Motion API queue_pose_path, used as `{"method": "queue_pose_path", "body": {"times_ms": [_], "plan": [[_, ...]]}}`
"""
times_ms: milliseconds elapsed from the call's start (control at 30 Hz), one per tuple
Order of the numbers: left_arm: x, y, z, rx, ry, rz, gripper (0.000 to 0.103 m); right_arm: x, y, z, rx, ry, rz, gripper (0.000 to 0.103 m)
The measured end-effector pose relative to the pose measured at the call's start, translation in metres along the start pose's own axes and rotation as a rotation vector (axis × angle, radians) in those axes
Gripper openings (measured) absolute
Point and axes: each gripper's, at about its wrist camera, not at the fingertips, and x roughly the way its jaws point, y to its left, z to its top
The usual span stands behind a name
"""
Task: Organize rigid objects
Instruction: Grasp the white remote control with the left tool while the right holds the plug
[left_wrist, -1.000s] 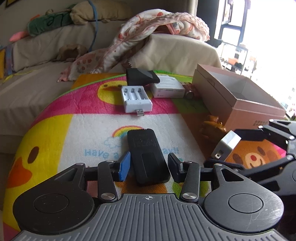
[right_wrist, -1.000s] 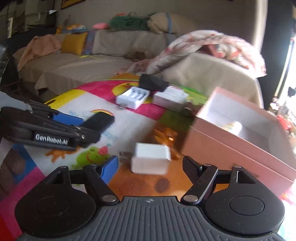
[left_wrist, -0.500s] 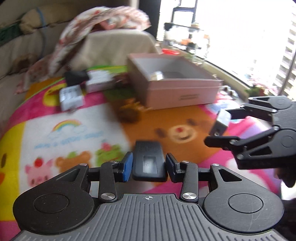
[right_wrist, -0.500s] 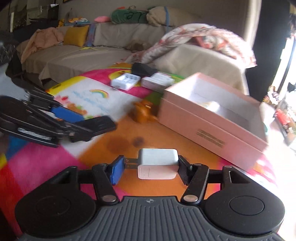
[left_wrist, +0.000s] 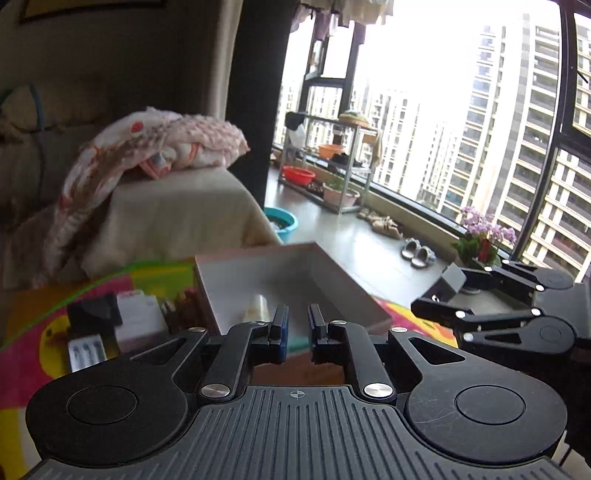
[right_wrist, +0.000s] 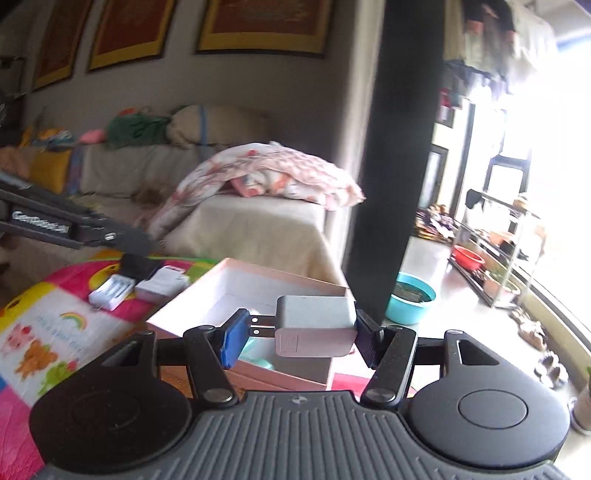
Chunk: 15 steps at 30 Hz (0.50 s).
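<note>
My right gripper (right_wrist: 299, 339) is shut on a white plug charger (right_wrist: 314, 325), prongs to the left, held above the near wall of the open pink box (right_wrist: 184, 306). It also shows at the right of the left wrist view (left_wrist: 448, 284). My left gripper (left_wrist: 297, 328) hangs over the pink box (left_wrist: 347, 280) with its fingers close together and nothing visible between them; the black remote is out of sight. A pale object (left_wrist: 258, 308) lies inside the box.
On the colourful mat (right_wrist: 44, 325) left of the box lie a white battery charger (right_wrist: 110, 291), a white carton (right_wrist: 160, 282) and a black case (right_wrist: 136, 264). A sofa with a blanket (right_wrist: 266, 177) stands behind. A teal basin (right_wrist: 410, 301) sits on the floor.
Both grippers have risen and moved over the pink box. The black remote that the left gripper held is no longer between its fingers, which have closed further. The right keeps the charger.
</note>
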Motion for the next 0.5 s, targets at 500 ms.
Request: {"method": "queue_pose_path", "body": {"times_ms": [500], "plan": [[0.024,-0.075,-0.119,0.057,0.342,-0.006,0.017,0.013,-0.004,-0.092,0.155,0.21,-0.011,0.06]]}}
